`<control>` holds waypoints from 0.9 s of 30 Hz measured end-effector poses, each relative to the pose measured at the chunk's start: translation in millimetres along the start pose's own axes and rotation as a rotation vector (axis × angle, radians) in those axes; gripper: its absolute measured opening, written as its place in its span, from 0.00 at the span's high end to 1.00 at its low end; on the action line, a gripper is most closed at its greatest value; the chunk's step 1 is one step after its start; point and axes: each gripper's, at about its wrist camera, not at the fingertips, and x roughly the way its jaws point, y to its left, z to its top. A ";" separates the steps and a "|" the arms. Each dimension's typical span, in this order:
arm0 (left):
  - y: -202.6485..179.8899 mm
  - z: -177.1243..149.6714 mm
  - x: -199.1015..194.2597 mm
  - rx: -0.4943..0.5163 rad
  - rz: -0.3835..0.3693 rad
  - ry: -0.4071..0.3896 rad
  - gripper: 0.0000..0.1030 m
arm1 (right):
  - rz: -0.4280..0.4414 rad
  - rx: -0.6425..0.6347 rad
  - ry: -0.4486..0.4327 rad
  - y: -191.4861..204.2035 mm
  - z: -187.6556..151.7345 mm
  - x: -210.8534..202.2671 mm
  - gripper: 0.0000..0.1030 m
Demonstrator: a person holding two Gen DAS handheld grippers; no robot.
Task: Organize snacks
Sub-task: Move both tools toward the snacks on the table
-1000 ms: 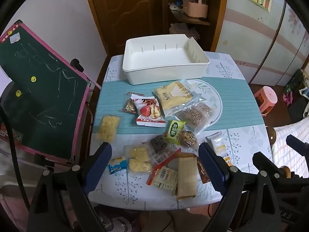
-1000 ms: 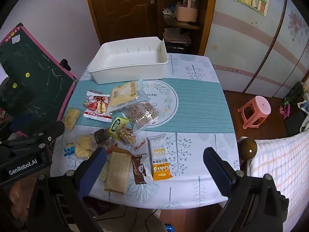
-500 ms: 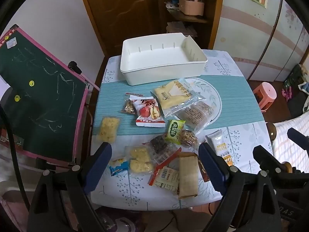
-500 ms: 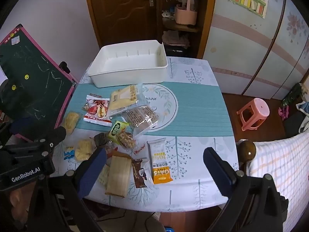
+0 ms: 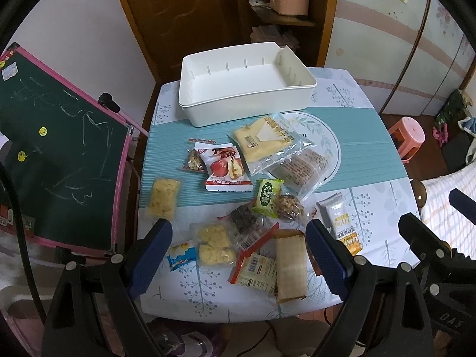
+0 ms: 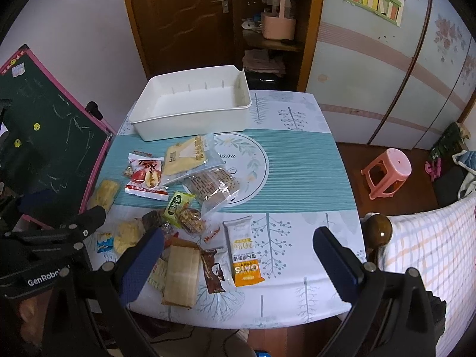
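Note:
Several snack packets lie scattered on the table's near half. Among them are a red apple-chip bag, a large yellow packet, a green packet, a tan bar and an orange oat bar. An empty white bin stands at the table's far side. My left gripper is open and empty above the near edge. My right gripper is open and empty, also above the near edge.
A green chalkboard with a pink frame leans at the table's left side. A pink stool stands on the floor to the right. A checked bed cover lies at the near right. A wooden door and shelf are behind the table.
Both grippers have drawn back and up a little from the table, so the table looks slightly smaller. Both stay open and empty. No snack has moved.

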 end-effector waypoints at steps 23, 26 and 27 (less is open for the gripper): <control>13.2 -2.6 2.9 -0.005 0.011 0.017 0.12 | -0.001 -0.005 -0.001 11.0 -2.3 0.4 0.02; 15.0 -0.8 2.1 -0.007 0.011 0.017 0.12 | -0.001 -0.006 0.000 11.7 -0.1 0.4 0.02; 15.4 -0.6 2.0 -0.008 0.011 0.017 0.12 | -0.001 -0.007 -0.001 12.1 0.7 0.4 0.02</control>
